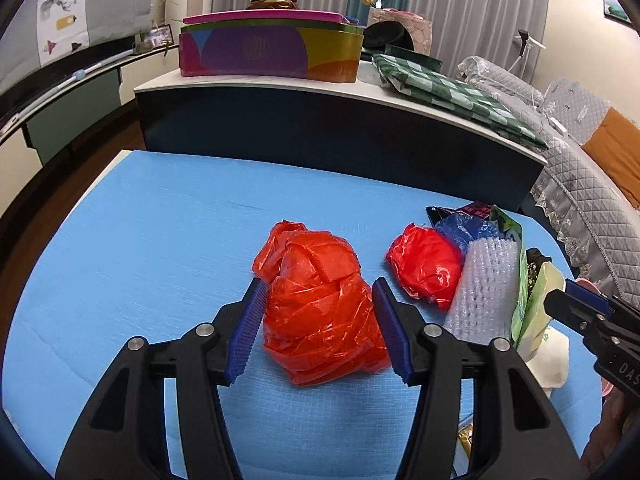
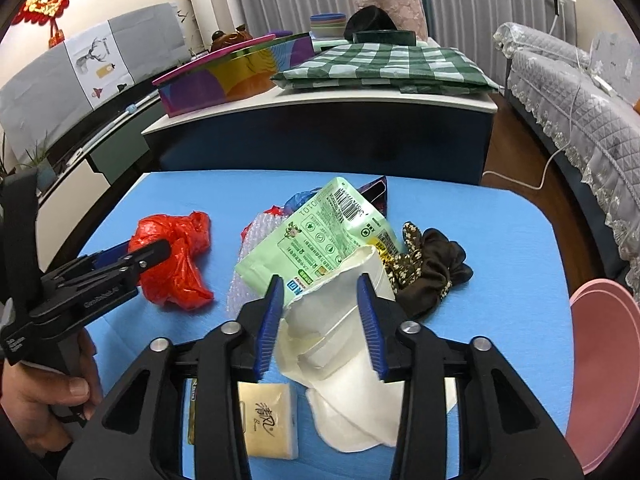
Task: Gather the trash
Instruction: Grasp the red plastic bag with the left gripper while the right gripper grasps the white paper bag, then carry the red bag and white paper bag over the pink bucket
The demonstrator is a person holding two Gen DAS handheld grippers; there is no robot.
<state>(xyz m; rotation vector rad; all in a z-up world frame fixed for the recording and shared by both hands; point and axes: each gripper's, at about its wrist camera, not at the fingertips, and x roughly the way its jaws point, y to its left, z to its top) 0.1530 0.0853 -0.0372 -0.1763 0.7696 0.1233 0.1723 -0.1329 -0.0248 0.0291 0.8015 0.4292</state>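
Trash (image 2: pixel 320 240) litters blue table (image 1: pixel 152 220), seemingly indoors.

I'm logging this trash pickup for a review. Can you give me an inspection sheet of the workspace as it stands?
Surface: blue mat-covered table, bare on its left half.
Job's things: large crumpled red plastic bag between the left claw's pads; smaller red plastic wad; clear bubble wrap; green tissue packet; crushed white paper cup between the right claw's pads.
Clutter: dark fabric scrunchies; small beige tissue pack; pink bin rim at the table's right.
Grippers: left claw open, straddling the bag; right claw around the cup, contact unclear.
Cables: white cord on the floor by the sofa.
Surroundings: cabinet with colourful box, checked green cloth, curtains.
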